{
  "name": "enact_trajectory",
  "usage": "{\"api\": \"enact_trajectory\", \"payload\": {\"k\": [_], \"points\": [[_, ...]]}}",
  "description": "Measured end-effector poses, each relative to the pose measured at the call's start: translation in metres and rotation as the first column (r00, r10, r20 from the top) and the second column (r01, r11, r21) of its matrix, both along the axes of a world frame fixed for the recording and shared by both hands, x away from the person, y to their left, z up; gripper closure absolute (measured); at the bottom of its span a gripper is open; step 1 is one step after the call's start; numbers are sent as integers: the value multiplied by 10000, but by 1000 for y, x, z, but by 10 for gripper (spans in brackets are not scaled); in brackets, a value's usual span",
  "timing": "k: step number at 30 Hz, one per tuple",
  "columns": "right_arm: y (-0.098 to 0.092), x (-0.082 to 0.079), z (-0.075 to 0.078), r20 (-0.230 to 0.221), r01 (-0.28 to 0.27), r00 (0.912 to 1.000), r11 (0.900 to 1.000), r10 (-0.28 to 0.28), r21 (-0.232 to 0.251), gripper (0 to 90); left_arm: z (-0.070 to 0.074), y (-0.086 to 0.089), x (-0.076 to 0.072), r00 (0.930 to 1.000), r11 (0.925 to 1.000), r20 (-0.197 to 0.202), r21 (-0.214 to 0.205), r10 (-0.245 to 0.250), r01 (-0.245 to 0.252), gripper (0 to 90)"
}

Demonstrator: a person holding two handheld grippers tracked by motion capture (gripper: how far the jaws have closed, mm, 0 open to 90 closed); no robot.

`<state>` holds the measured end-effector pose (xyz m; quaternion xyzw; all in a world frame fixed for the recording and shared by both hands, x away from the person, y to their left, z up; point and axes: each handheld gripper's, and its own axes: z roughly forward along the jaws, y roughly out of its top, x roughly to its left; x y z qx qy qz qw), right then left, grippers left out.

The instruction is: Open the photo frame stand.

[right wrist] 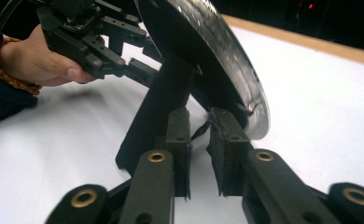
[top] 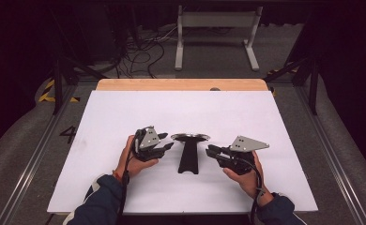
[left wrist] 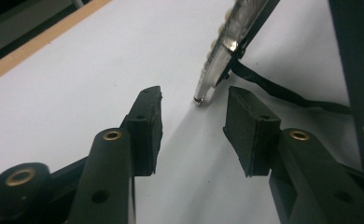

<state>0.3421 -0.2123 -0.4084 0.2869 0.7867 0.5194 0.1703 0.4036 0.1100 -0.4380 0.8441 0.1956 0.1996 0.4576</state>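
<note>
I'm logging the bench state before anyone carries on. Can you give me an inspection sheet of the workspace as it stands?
Surface: white sheet over a wooden table, bare apart from the job's thing.
Job's things: black stand topped by a shiny round metal disc, upright between the grippers; a thin black cord hangs from it.
Clutter: nothing seen.
Grippers: left gripper open, nothing between the pads, disc edge just ahead. Right gripper jaws nearly together beside the stand; whether they pinch the cord is unclear.
Cables: one trails from each gripper; a loose tangle on the floor beyond.
Surroundings: white frame, dark curtains, floor rails.
</note>
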Motion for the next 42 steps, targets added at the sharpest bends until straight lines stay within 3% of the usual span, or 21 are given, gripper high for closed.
{"api": "enact_trajectory", "payload": {"k": [4,10,19,26,31,35,42], "points": [[5,-6,5,359,223,9991,9997,-220,-70,863,8,7,-3,9992,9992,196,-194,355,-351,495],[20,-14,7,662,441,9969,9989,-428,-186,900,12,10,-4,9991,9986,250,-398,352,-342,424],[45,-22,2,919,376,9952,9983,-334,-449,900,4,-8,2,10000,9998,-13,-195,79,-79,390],[83,-22,-14,1078,592,9931,9912,-465,-1181,900,-6,-19,11,9990,9997,-412,-189,-172,164,468],[99,-24,-22,1320,1235,9853,9857,-1082,-1143,900,-10,-22,14,9981,9997,-609,-224,-21,8,569],[109,-23,-29,1157,1271,9869,9831,-1121,-1320,900,-10,-22,14,9978,9997,-661,-234,-81,65,609],[127,-25,-46,1017,1360,9880,9674,-1165,-2135,900,-10,-27,10,9987,9998,-468,-33,-184,183,696]]}}
